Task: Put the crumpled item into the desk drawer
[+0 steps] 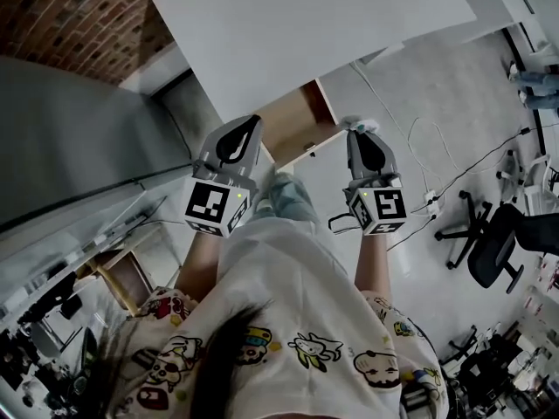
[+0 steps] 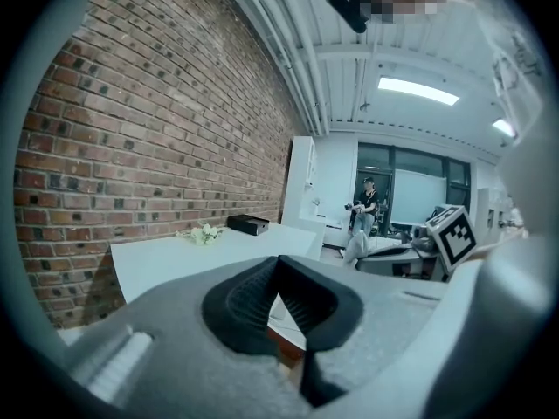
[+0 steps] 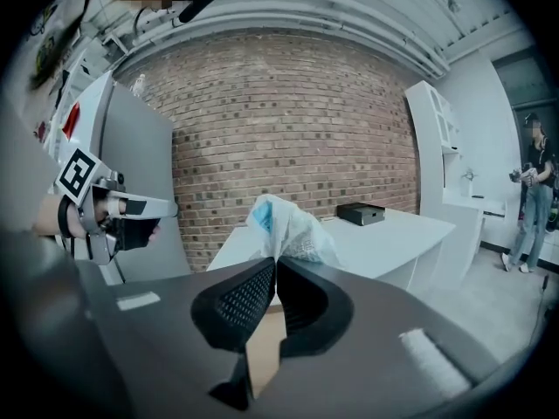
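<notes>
The crumpled item [image 3: 286, 223], a white and blue plastic wrapper, sticks up from the tips of my right gripper [image 3: 276, 265], which is shut on it. In the head view the crumpled item [image 1: 361, 125] shows as a white wad at the right gripper [image 1: 359, 133], just right of the open wooden drawer [image 1: 297, 122] under the white desk [image 1: 306, 24]. My left gripper [image 1: 252, 122] hovers at the drawer's left side. In its own view the left gripper [image 2: 279, 262] has its jaws together with nothing between them.
A black box [image 2: 249, 224] and a small bunch of flowers [image 2: 203, 232] lie on the desk by the brick wall. Office chairs [image 1: 489, 243] and floor cables [image 1: 419, 138] are to the right. A person [image 3: 529, 201] stands far off.
</notes>
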